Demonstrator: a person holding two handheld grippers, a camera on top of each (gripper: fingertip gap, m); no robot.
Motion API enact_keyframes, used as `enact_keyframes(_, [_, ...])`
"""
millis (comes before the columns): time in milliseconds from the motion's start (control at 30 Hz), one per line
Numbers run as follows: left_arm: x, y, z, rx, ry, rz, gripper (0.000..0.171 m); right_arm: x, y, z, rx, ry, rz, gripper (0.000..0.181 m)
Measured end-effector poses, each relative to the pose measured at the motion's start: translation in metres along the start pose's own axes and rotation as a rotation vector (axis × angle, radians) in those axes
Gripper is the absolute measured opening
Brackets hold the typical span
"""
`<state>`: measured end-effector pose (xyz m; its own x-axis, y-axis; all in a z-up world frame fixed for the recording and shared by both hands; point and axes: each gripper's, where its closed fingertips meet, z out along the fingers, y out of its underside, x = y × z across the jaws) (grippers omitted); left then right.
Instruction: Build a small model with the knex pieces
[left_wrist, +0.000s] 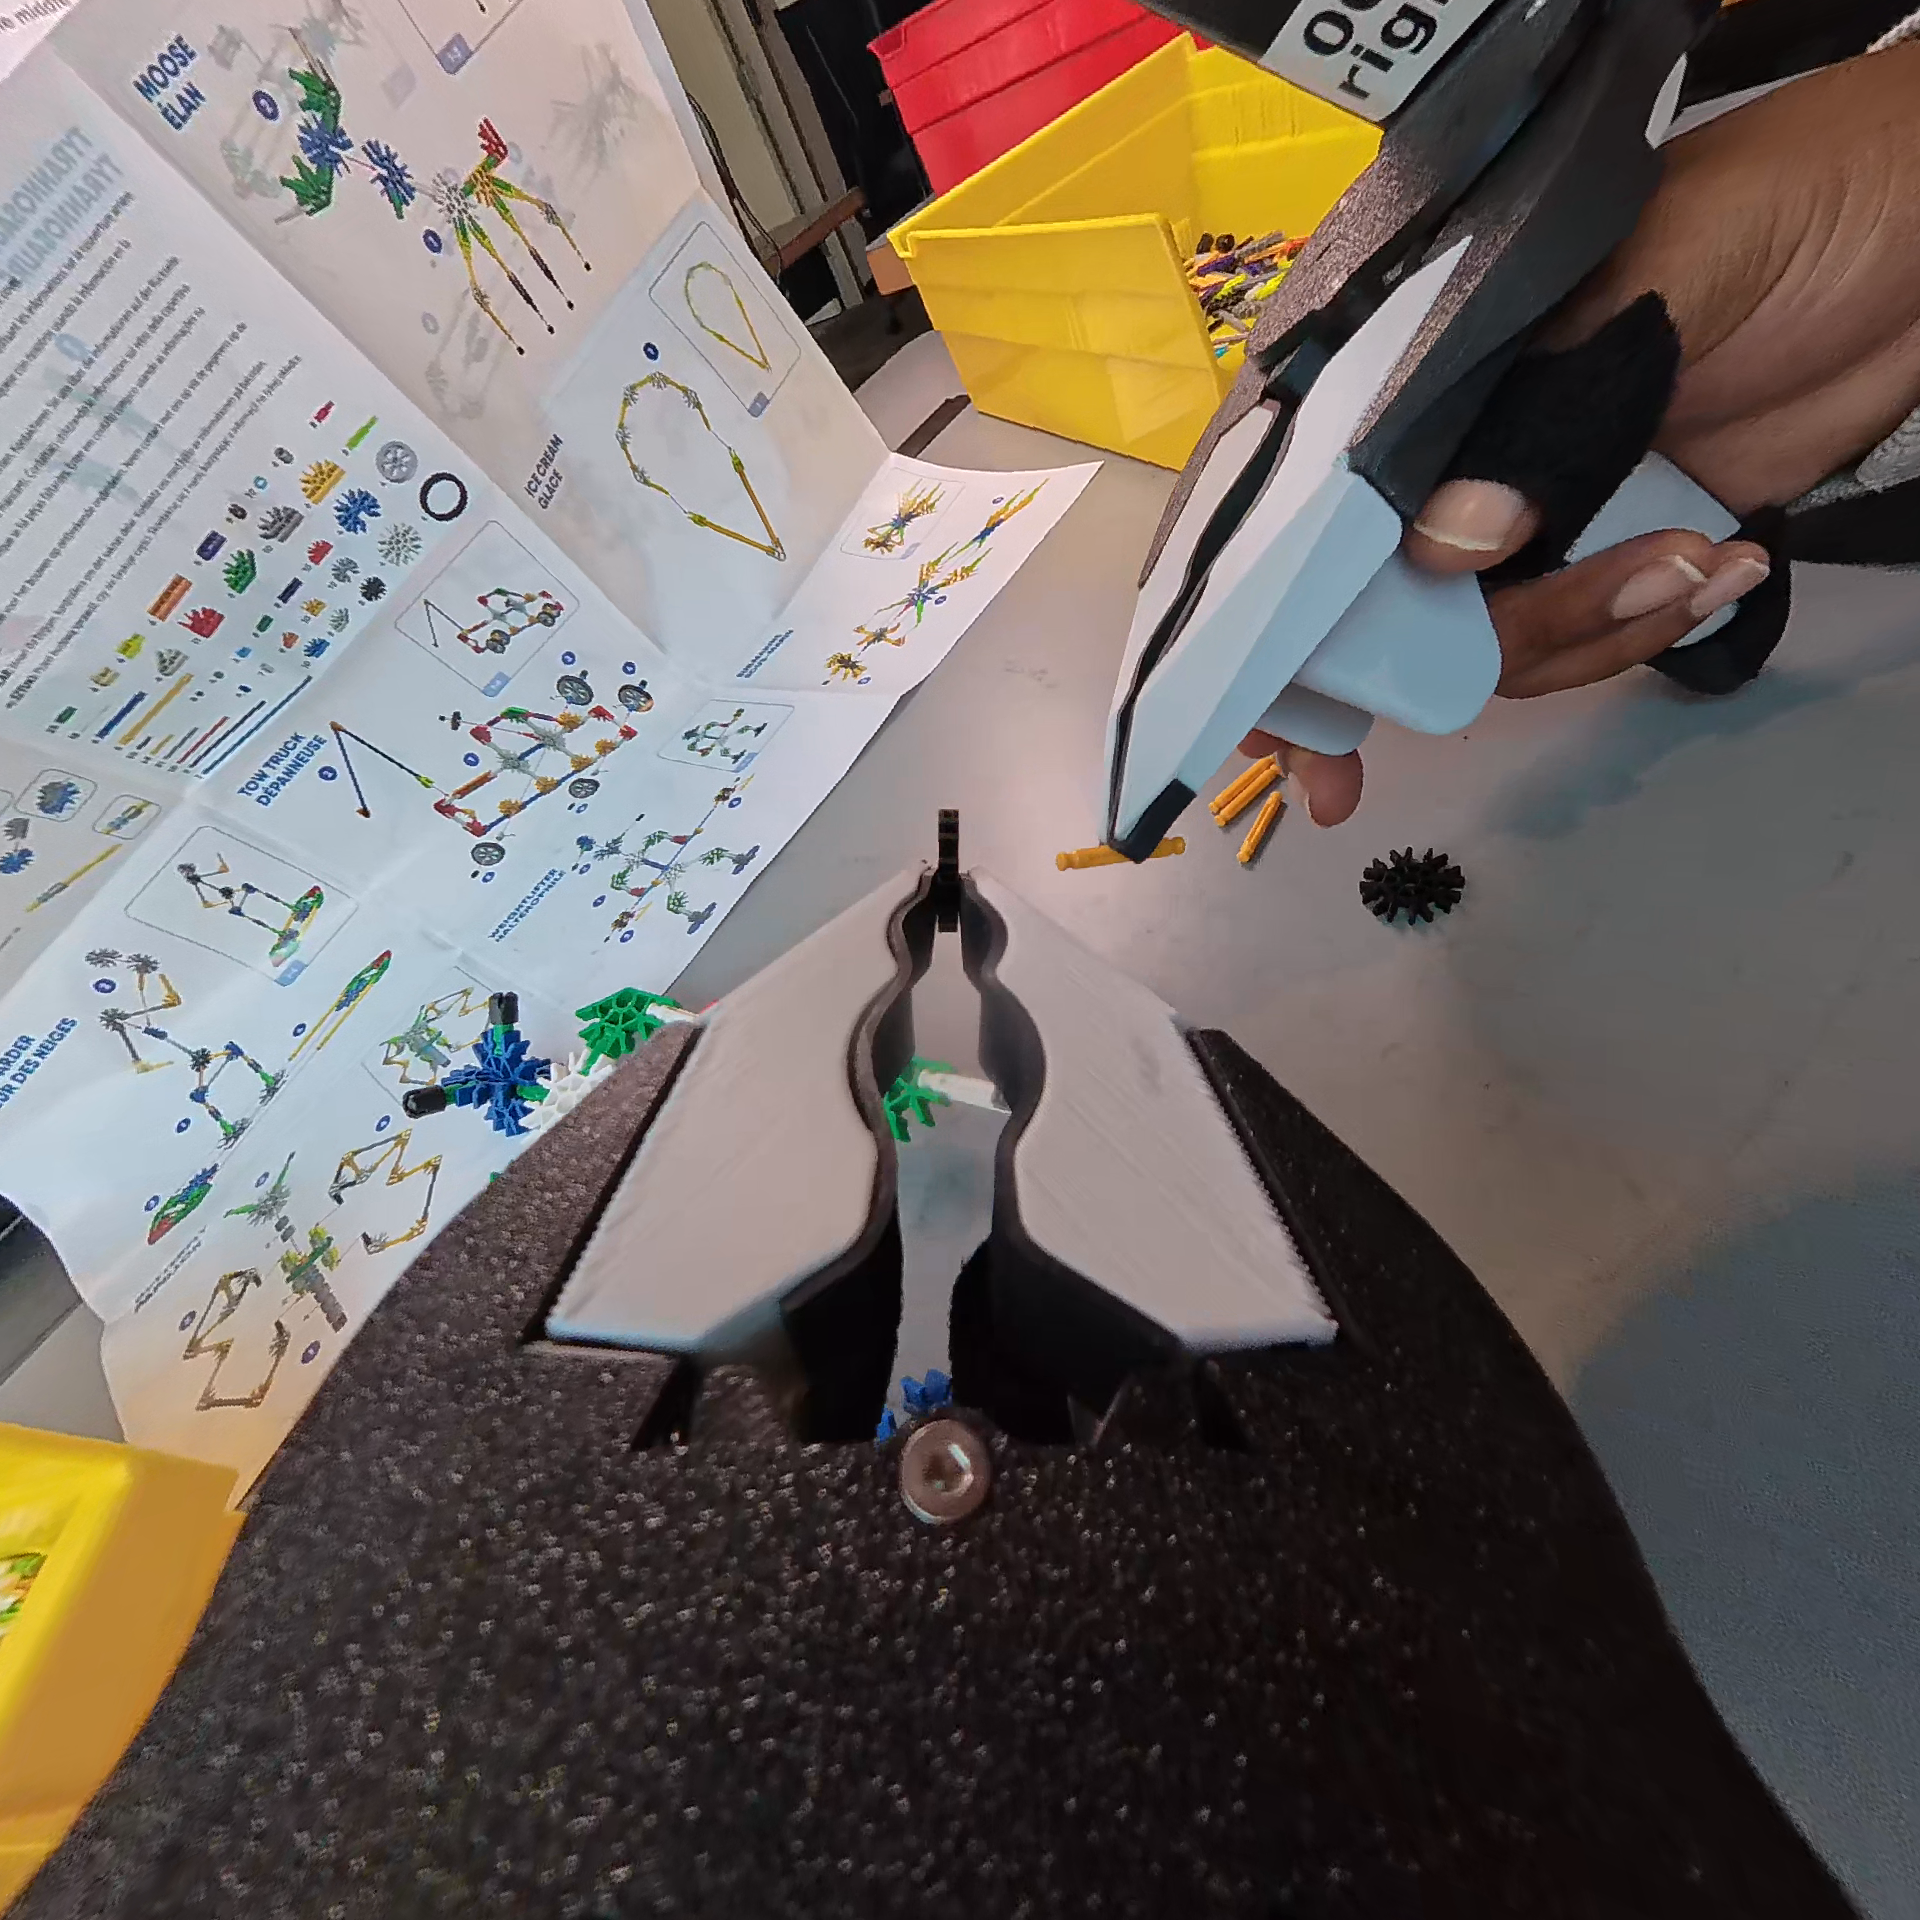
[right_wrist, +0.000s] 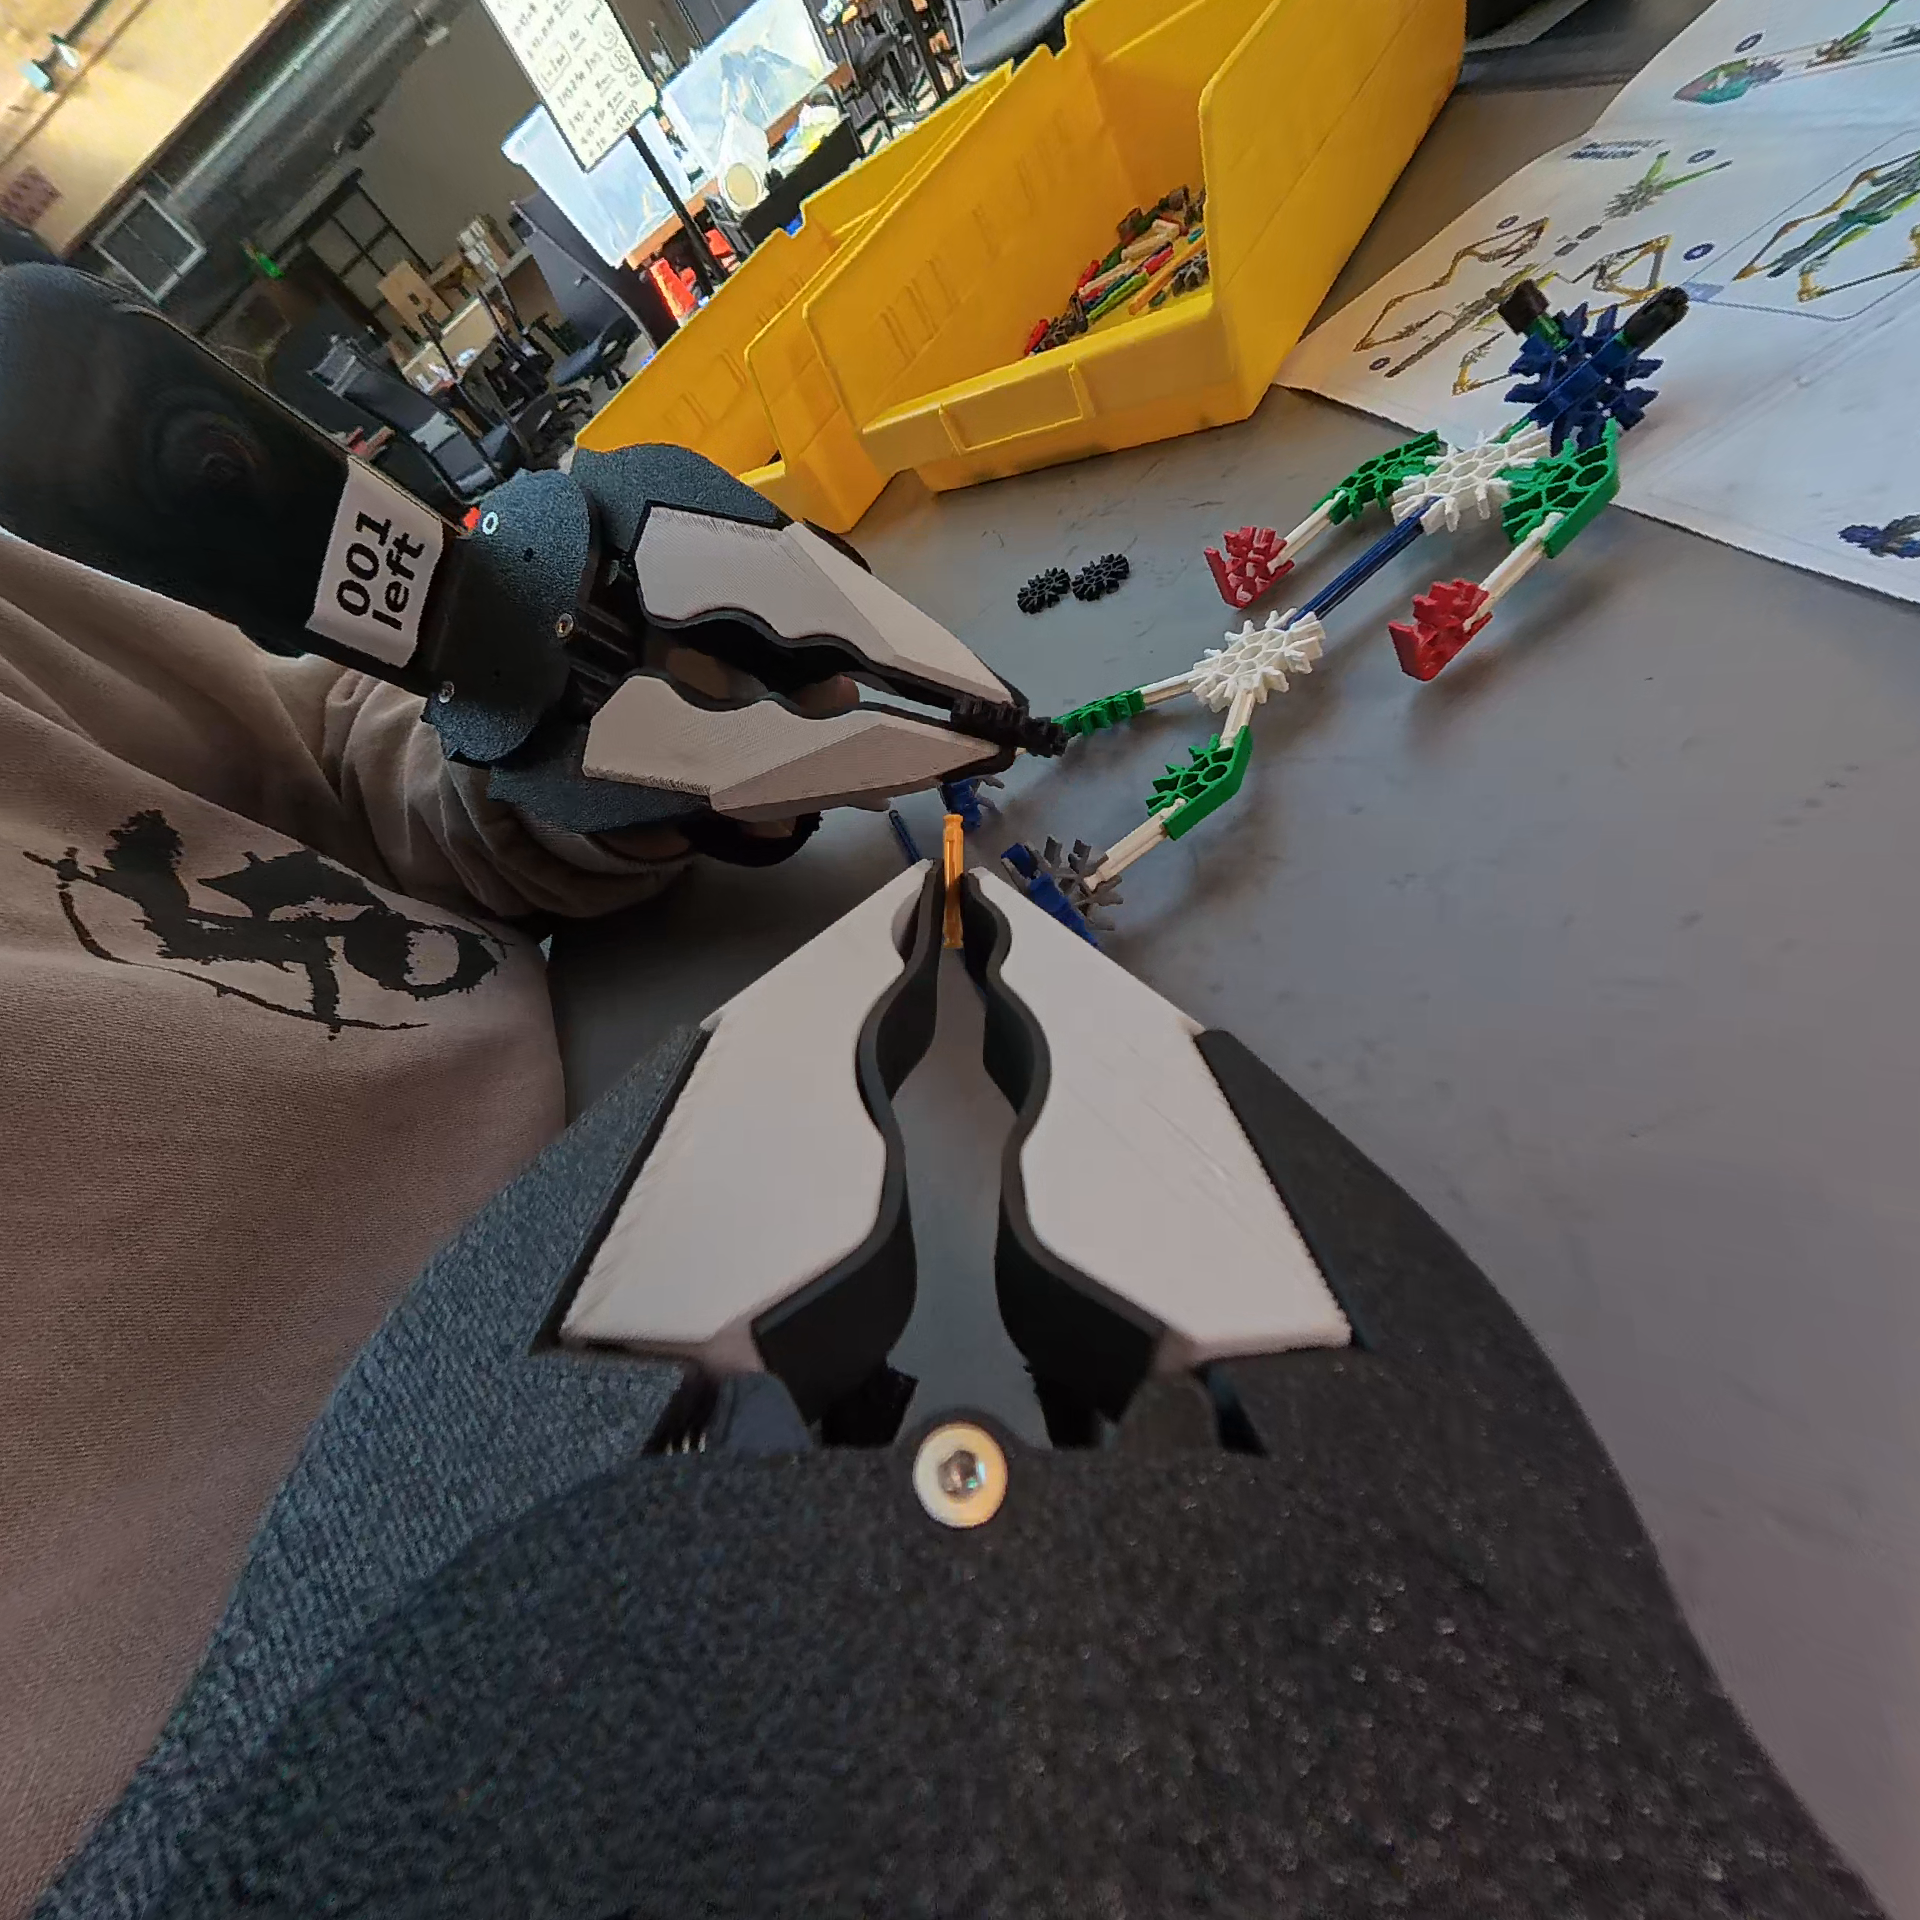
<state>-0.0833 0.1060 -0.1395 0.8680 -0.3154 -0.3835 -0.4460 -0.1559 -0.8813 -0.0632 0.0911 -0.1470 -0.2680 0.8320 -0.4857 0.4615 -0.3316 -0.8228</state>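
Note:
My left gripper (left_wrist: 945, 878) is shut on a small black toothed connector (left_wrist: 948, 847), held on edge above the grey table. In the right wrist view the left gripper (right_wrist: 1013, 727) holds that black connector (right_wrist: 1023, 727) against a green connector at the end of a rod-and-connector model (right_wrist: 1423, 520). My right gripper (right_wrist: 951, 883) is shut on a short orange rod (right_wrist: 952, 878). In the left wrist view the right gripper (left_wrist: 1138, 842) pinches the orange rod (left_wrist: 1091, 856) low over the table, a hand around its handle.
A folded instruction sheet (left_wrist: 416, 623) covers the left of the table. Yellow bins (left_wrist: 1081, 312) with loose parts stand at the back, red bins behind. Loose orange rods (left_wrist: 1247, 795) and a black round connector (left_wrist: 1411, 884) lie near the right gripper. Two black connectors (right_wrist: 1070, 582) lie by the model. Only a small space, under 4 cm, lies between the two pairs of fingers.

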Motion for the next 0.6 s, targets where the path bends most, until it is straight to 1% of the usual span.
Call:
enact_keyframes(100, [0.004, 0.000, 0.000, 0.000, 0.009, 0.015, 0.002, 0.000, -0.001, 0.000, 0.006, -0.005, 0.005, 0.001])
enact_keyframes(300, [0.007, 0.003, 0.002, -0.013, 0.022, 0.035, 0.002, 0.002, -0.012, -0.010, 0.057, -0.002, 0.009, 0.001])
enact_keyframes(600, [0.011, 0.001, 0.002, -0.003, 0.017, 0.096, 0.002, -0.002, 0.002, 0.000, -0.009, -0.016, -0.003, 0.001])
